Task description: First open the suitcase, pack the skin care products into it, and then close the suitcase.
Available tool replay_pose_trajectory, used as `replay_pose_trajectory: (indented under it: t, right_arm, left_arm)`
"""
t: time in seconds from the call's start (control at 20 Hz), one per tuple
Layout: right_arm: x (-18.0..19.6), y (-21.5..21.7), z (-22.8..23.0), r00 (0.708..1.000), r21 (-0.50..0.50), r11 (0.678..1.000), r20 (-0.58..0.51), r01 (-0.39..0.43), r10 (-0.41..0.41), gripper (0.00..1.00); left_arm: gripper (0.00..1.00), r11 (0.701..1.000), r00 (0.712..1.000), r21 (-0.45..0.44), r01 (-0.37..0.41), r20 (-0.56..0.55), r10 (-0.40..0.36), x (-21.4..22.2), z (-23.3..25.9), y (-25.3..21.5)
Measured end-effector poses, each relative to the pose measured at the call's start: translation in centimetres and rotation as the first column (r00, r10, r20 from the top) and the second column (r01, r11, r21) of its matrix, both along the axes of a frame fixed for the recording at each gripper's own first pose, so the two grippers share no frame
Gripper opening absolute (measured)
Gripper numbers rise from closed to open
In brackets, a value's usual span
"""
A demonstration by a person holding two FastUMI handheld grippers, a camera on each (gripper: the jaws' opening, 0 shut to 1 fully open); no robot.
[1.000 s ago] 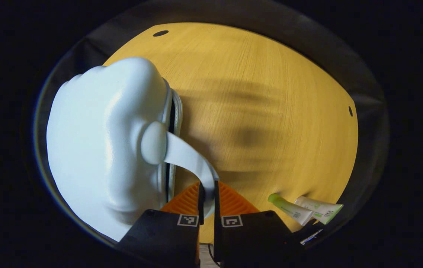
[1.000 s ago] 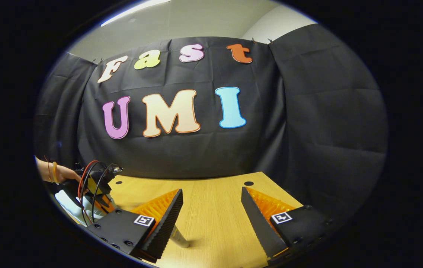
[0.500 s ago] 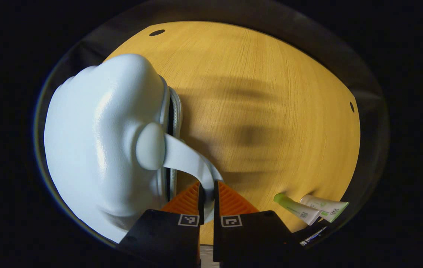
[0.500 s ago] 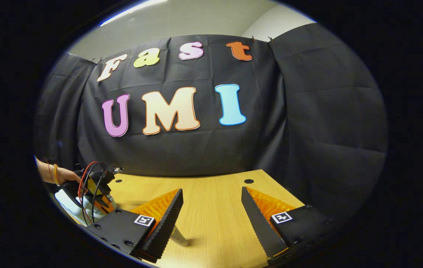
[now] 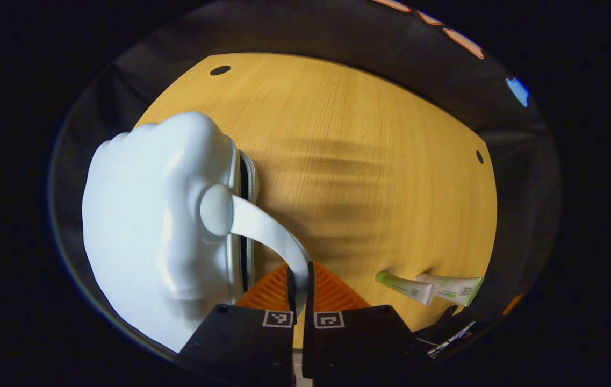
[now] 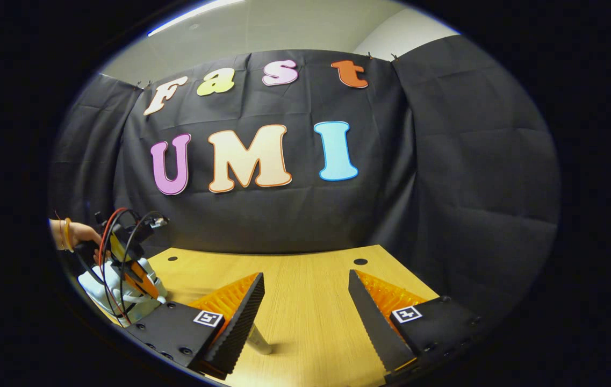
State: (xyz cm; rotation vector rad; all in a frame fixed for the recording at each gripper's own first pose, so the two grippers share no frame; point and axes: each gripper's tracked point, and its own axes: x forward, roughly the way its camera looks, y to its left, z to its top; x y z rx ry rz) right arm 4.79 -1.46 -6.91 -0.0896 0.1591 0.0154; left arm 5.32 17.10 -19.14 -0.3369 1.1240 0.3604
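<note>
Right up close, the left gripper (image 5: 299, 279) has its two fingers pressed together on the white strap (image 5: 267, 231) of the suitcase (image 5: 160, 226), with hardly a gap between them. The strap curves from a round knob on the shell down into that pinch. The suitcase is a glossy white hard case on the left part of the table (image 5: 369, 177), and along its seam the zip line shows as a dark slit; whether it is partly undone I cannot tell. To the right of the fingers, near the table's edge, two small tubes (image 5: 429, 290) of skin care product lie on the bare wood, touching or nearly so, both pale with green on them; their labels are too small to read. The table is light yellow wood with a fine grain, soft shadows across its middle and small dark holes toward its far corners. In the right gripper view, the right gripper (image 6: 305, 306) hangs above the same tabletop with its fingers spread wide apart and nothing between them; a pale tube end (image 6: 259, 344) lies on the wood just by one finger. Farther off on the left of that view, a hand (image 6: 77, 236) with a bracelet holds the other gripper, wired in red and black, over the white suitcase. Beyond the table, black cloth covers the wall, and above it a pale ceiling shows with a strip of light.
</note>
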Motion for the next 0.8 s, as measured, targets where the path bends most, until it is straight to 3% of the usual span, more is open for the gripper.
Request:
replay_pose_trajectory:
  t: [0.4, 0.8]
  right_arm:
    - [-0.3, 1.5, 0.3, 0.999, -0.003, 0.999, 0.005, -0.036, 0.036, 0.98]
    - [-0.1, 3.6, 0.4, 0.999, -0.008, 0.999, 0.014, -0.043, 0.044, 0.94]
  left_arm:
    - [0.00, 1.000, 0.988, -0.006, -0.028, 0.155, 0.029, -1.5, 9.1, 1.9]
    - [0.00, 0.992, 0.964, 0.071, -0.103, 0.253, 0.082, -7.3, 17.9, 9.7]
